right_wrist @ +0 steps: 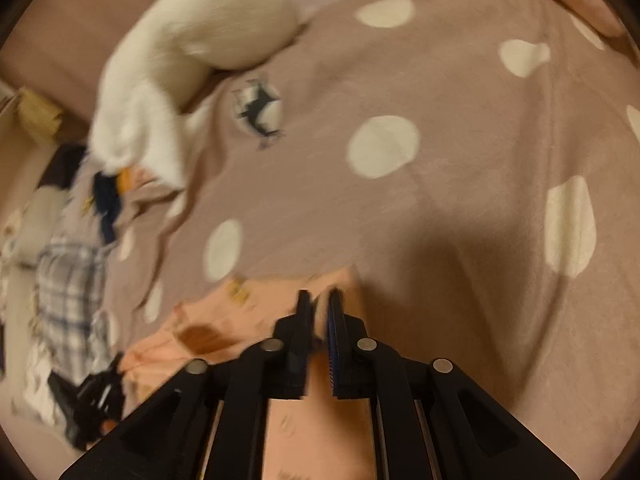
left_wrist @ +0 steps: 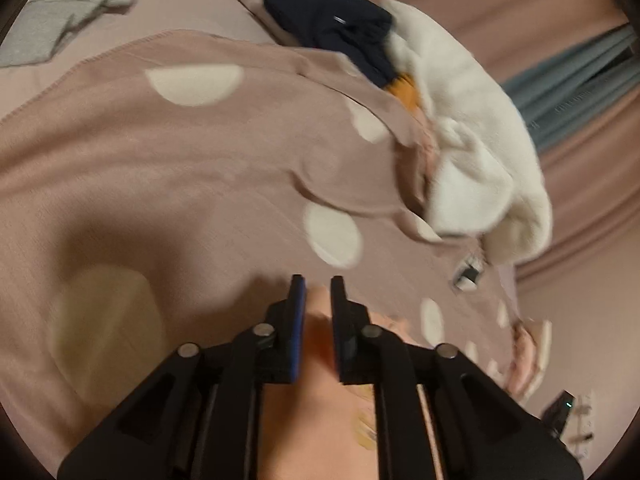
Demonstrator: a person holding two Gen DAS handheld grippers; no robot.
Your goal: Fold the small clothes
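Counted: 1 peach garment (right_wrist: 248, 320), 1 white fleece (left_wrist: 472, 140), 1 navy piece (left_wrist: 336, 24), 1 plaid item (right_wrist: 68, 280), 2 claws: left claw (left_wrist: 318, 286), right claw (right_wrist: 320, 300).

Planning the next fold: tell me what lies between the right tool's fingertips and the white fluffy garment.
In the right wrist view, only dotted mauve blanket lies between the right tool, shut on the peach garment, and the white fluffy garment.

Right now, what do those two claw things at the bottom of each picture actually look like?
Both match. The left gripper and right gripper are matte black plastic, each with two flat parallel fingers lined with blue pads. Angled black linkage bars carry round silver pivot pins. No cables, sleeves or markings show.
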